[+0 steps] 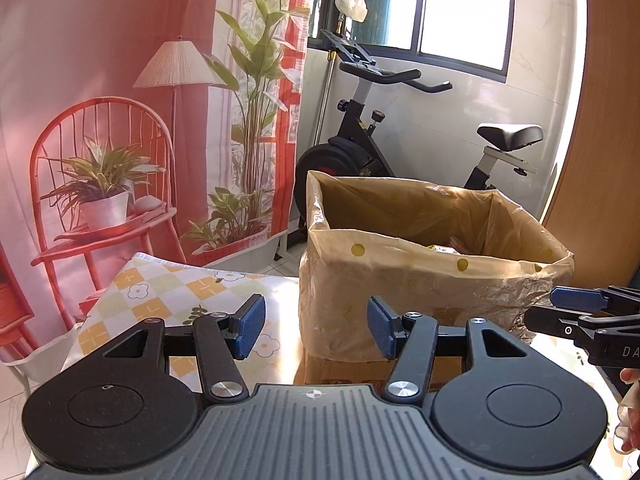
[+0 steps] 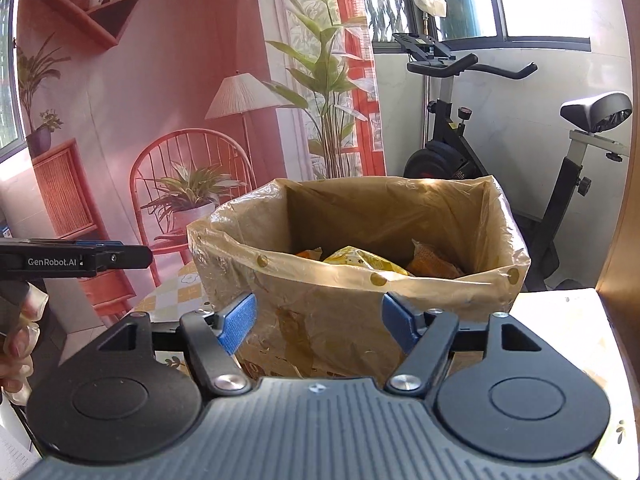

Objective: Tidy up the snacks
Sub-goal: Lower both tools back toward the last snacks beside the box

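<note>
A cardboard box (image 1: 420, 292) lined with a clear yellow-dotted plastic bag stands on the table; it also shows in the right wrist view (image 2: 344, 320). Yellow and orange snack packets (image 2: 368, 262) lie inside it. My left gripper (image 1: 316, 326) is open and empty, just in front of the box's left corner. My right gripper (image 2: 320, 322) is open and empty, close in front of the box's near wall. The right gripper shows at the right edge of the left wrist view (image 1: 580, 312); the left gripper shows at the left edge of the right wrist view (image 2: 80, 258).
The table (image 1: 168, 292) has a checked flower-pattern cloth. An exercise bike (image 1: 380, 136) stands behind the box under a window. A pink printed backdrop (image 1: 120, 100) hangs at the left. A wooden panel (image 1: 600, 140) stands at the right.
</note>
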Tool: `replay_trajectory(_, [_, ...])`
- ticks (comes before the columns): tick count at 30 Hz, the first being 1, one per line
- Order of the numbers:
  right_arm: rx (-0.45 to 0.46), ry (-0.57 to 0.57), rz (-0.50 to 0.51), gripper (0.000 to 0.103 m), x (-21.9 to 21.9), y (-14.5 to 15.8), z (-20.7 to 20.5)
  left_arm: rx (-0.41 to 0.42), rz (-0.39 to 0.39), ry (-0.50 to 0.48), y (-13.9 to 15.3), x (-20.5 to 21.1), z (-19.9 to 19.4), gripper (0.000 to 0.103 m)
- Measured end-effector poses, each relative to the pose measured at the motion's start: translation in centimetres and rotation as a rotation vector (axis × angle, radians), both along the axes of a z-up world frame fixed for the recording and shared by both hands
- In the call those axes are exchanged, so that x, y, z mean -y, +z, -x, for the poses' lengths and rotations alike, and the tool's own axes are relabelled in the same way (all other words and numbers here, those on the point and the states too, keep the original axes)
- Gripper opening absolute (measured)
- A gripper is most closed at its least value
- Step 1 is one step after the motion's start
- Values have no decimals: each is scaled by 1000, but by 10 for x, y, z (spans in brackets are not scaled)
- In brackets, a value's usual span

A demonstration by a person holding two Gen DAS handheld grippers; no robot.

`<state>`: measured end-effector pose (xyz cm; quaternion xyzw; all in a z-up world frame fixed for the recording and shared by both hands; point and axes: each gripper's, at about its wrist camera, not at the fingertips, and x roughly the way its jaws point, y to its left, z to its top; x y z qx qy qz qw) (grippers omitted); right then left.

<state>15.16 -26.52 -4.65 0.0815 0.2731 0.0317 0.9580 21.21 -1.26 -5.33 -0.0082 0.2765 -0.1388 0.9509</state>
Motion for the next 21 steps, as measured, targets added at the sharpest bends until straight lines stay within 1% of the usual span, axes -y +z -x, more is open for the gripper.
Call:
replay_trajectory(9, [-60,-5,-18,74,-10,-38,15,-83,22,29,-40,-13,10,59])
replay_trajectory(21, [-151,-22,-44,74,-10,-84,31,-154,-2,32,-77,-6,15,58])
